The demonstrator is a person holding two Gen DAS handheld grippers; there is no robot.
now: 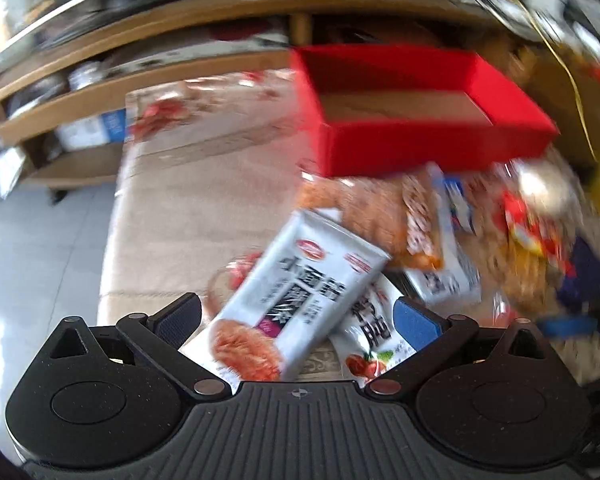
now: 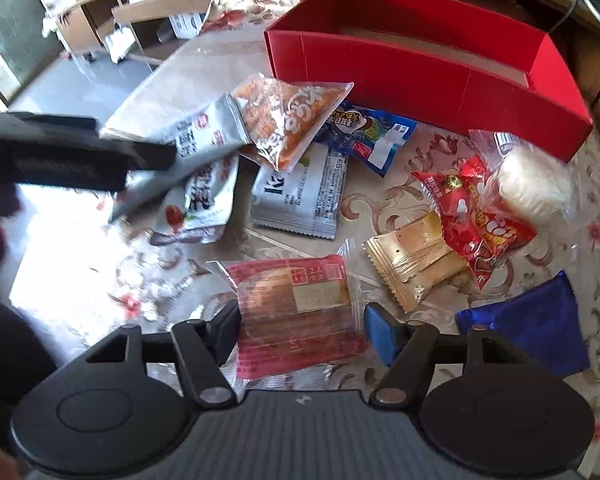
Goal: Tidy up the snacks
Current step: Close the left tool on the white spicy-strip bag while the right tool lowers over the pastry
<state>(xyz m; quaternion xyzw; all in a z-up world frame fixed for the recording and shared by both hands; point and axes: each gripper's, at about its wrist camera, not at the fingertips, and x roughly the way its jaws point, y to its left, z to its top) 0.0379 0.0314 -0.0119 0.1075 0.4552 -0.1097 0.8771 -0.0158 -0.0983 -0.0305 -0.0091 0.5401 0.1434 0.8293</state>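
Both wrist cams look steeply down, close; share red box [image 1: 420, 136].

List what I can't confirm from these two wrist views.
- Left wrist view: whether left gripper holds the white packet; pad contact unclear.
- Left wrist view: snacks at right, motion-blurred.
- Right wrist view: most of red box floor, behind its near wall.
- Right wrist view: whether right gripper presses the pink packet.

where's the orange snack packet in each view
Left wrist: orange snack packet, blurred, right of centre, just below the red box.
Right wrist: upper centre, below the box's left end.
Shared landmark: the red box, just beyond the packet in both.
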